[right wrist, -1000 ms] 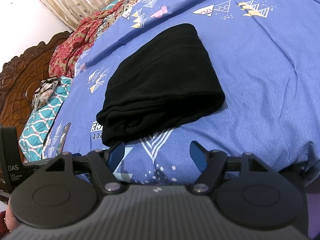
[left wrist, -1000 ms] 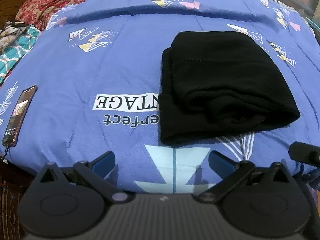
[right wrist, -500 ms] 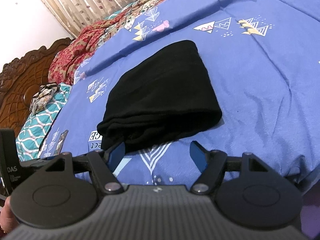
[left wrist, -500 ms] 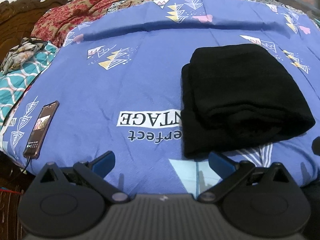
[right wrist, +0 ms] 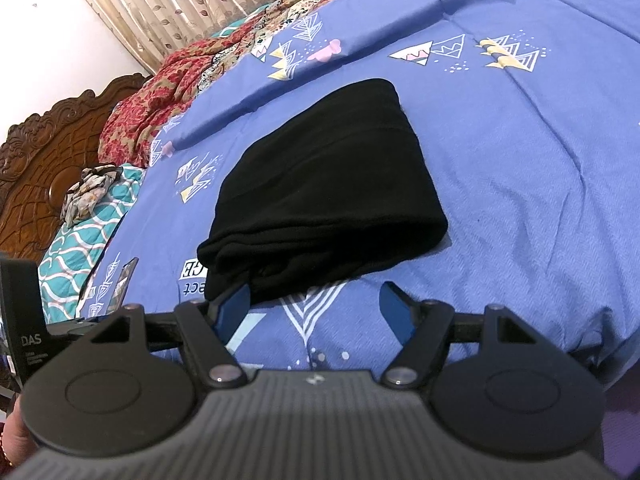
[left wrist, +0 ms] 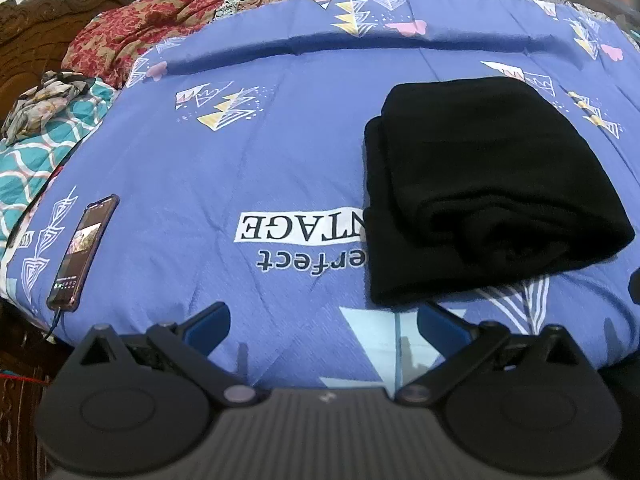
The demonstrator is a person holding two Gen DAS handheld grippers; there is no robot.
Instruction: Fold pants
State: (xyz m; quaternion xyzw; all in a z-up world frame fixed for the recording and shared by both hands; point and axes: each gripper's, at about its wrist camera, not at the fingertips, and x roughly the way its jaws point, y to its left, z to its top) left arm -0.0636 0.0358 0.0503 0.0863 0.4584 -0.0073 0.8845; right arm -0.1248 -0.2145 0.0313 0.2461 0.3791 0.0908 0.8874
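Soft, even indoor light fills both views, casting only faint shadows. The folded black fabric pants (left wrist: 480, 184) swallow detail, nearly featureless. Fisheye distortion bows the blue patterned bedspread (right wrist: 520, 140) and darkens corners; the carved wooden headboard (right wrist: 36, 168) looks slightly soft.

Your widest bare stretch is the blue bedspread (left wrist: 248, 168) left of the folded pants (left wrist: 480, 184). Phone (left wrist: 82, 250) blocks its far left edge; pillows (left wrist: 36, 152) crowd beyond that.
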